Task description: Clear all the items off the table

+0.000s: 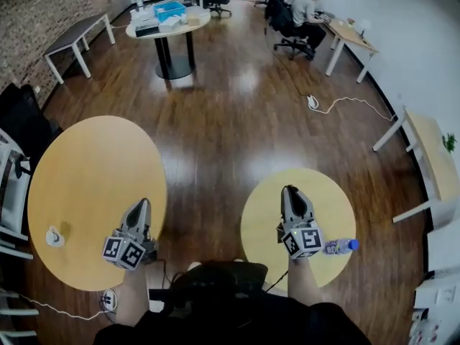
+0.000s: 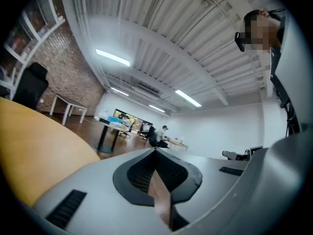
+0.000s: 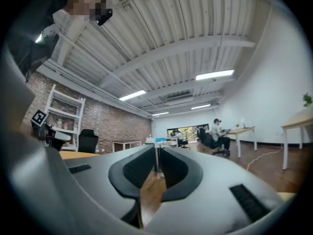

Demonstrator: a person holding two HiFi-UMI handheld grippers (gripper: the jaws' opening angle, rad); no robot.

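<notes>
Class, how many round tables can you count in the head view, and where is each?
3. A large table by the left gripper, a smaller table by the right gripper, a far table carrying a blue box. More may lie outside the frame.

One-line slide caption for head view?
Shut, empty left gripper and right gripper over left table with small white object and right table with lying bottle.
</notes>
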